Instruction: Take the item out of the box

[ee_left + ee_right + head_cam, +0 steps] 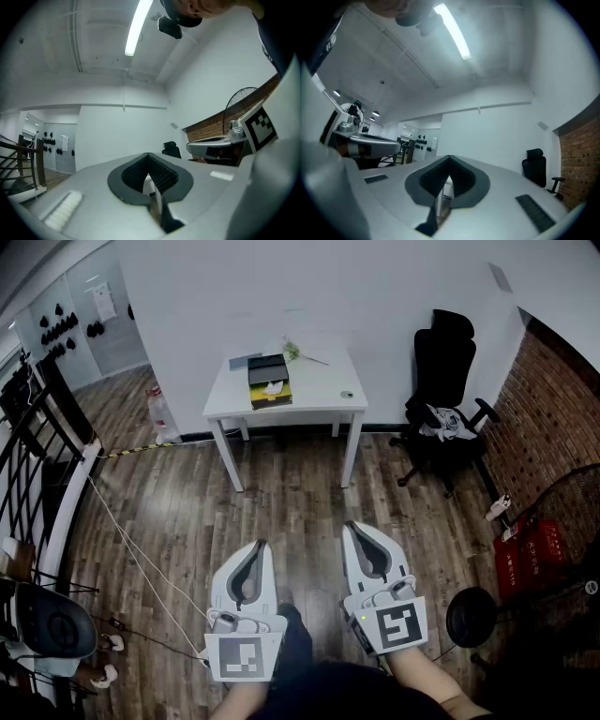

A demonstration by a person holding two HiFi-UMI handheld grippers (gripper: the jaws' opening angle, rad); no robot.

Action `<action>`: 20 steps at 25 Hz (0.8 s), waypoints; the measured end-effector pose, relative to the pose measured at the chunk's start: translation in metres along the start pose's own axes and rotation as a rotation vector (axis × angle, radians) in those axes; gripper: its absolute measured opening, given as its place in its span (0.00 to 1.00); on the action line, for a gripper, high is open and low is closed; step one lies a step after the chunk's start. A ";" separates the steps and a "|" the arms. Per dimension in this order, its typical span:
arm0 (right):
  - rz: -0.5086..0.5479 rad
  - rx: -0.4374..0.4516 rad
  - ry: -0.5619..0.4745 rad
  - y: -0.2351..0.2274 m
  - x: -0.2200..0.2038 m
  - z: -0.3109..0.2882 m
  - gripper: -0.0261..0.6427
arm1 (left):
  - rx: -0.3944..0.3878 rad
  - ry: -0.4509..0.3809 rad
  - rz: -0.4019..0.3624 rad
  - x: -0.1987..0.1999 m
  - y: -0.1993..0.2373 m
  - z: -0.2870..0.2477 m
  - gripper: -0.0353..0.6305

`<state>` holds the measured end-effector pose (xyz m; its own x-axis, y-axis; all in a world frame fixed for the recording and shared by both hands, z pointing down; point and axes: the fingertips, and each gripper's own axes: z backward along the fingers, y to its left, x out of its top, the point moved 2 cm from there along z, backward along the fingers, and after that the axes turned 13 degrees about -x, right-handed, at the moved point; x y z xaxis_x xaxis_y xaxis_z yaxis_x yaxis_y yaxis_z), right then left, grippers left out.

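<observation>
Far ahead, a black and yellow box [268, 381] lies open on a white table [319, 401], with a white item [273, 387] in it. Both grippers are held low, close to the person's body, and point toward the table across the wooden floor. My left gripper [261, 546] is shut with nothing between its jaws. My right gripper [352, 527] is shut and empty too. In the left gripper view the left gripper [149, 157] points up at the wall and ceiling. The right gripper [450, 159] does the same in the right gripper view.
A black office chair [442, 381] stands right of the table by a brick wall. A fan [572, 512], a red crate [525, 554] and a round black base [472, 617] are at the right. A stair railing [37, 446] and a floor cable [131, 549] run along the left.
</observation>
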<state>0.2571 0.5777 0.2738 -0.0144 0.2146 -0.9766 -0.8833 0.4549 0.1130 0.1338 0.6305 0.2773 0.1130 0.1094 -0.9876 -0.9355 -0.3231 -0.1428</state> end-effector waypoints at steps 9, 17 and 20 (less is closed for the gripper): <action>0.015 0.008 0.009 0.010 -0.040 -0.153 0.06 | -0.007 -0.001 0.015 -0.034 0.116 -0.103 0.07; -0.002 -0.021 0.044 0.016 -0.069 -0.275 0.06 | -0.066 0.036 0.048 -0.067 0.210 -0.196 0.16; -0.002 -0.042 0.043 0.018 -0.075 -0.308 0.06 | -0.083 0.037 0.059 -0.076 0.238 -0.220 0.24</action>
<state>0.0982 0.3035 0.2932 -0.0322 0.1765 -0.9838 -0.9022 0.4184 0.1046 -0.0236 0.3384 0.3043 0.0722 0.0531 -0.9960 -0.9100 -0.4053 -0.0875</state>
